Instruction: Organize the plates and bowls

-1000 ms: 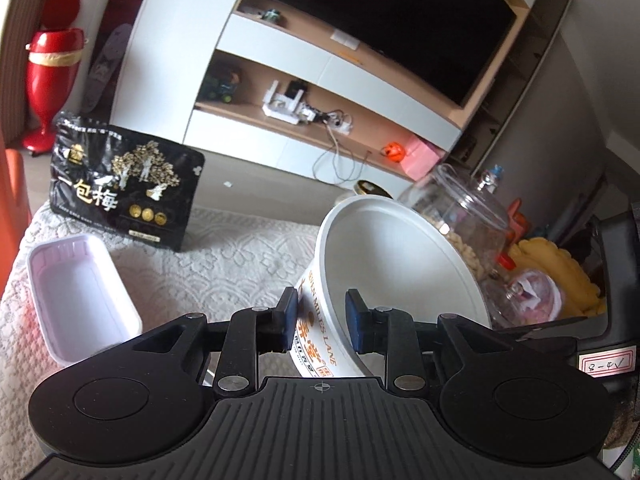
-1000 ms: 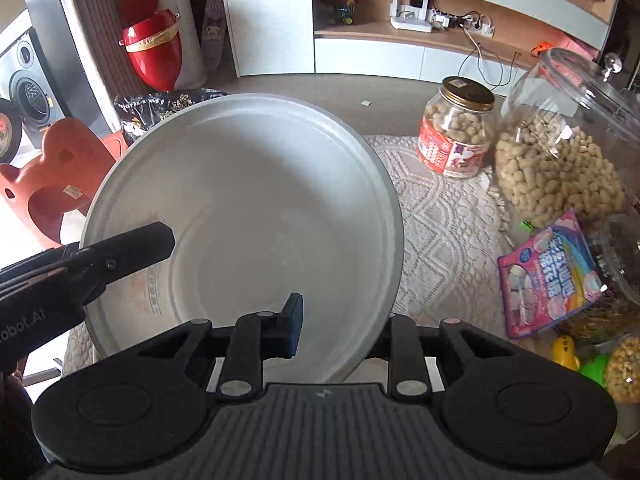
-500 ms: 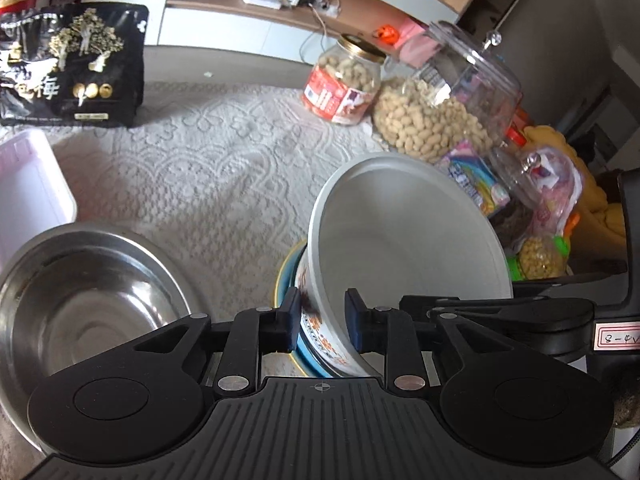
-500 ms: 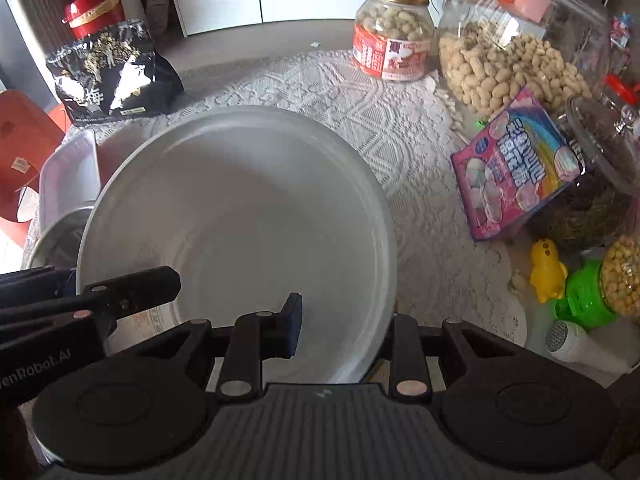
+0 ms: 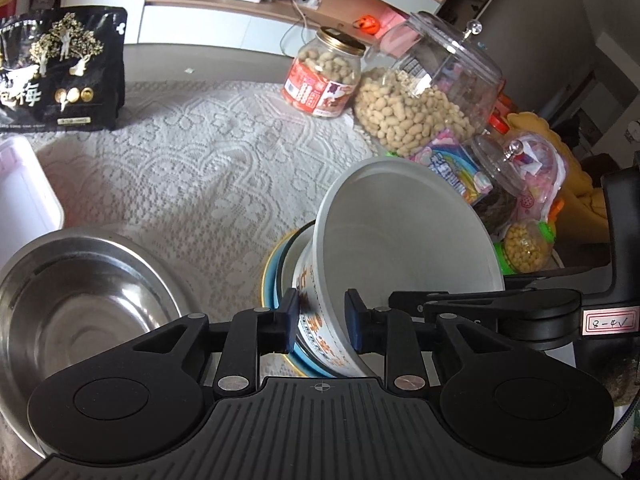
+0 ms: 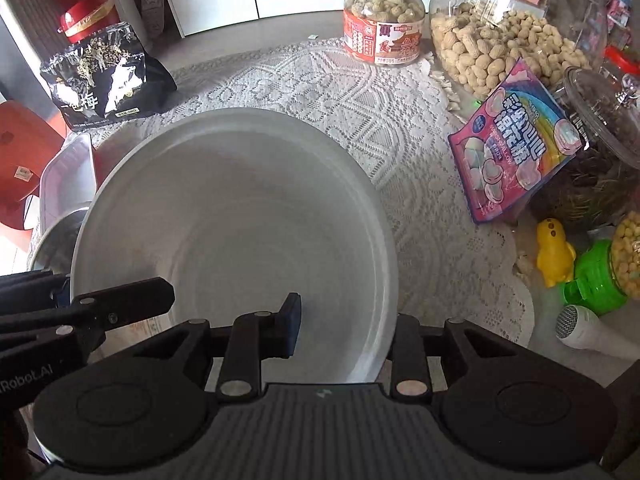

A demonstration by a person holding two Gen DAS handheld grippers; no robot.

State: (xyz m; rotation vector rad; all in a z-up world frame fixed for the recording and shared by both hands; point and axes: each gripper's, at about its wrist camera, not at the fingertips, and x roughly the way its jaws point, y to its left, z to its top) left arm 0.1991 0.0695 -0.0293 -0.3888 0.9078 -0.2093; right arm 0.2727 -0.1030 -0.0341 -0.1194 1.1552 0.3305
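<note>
Both grippers hold one white paper bowl point(image 5: 404, 240) with orange print on its side. My left gripper point(image 5: 322, 322) is shut on its near wall. My right gripper point(image 6: 344, 332) is shut on its right rim, one finger inside the bowl point(image 6: 236, 236), the other outside and hidden. The bowl is tilted and sits in a blue-and-yellow-rimmed dish point(image 5: 276, 276) on the lace cloth. A steel bowl point(image 5: 76, 312) stands to the left, beside a white plastic tray point(image 5: 24, 196).
A black snack bag point(image 5: 60, 76) stands at the back left. A peanut jar point(image 5: 324, 72), a big clear peanut jar point(image 5: 424, 96), a marshmallow bag point(image 6: 516, 144) and small toys point(image 6: 556, 252) crowd the right side. Lace cloth point(image 5: 208, 160) covers the table.
Both grippers have lowered the white bowl from mid-air down into the rimmed dish. The views have tipped down onto the table, and the steel bowl has come into sight.
</note>
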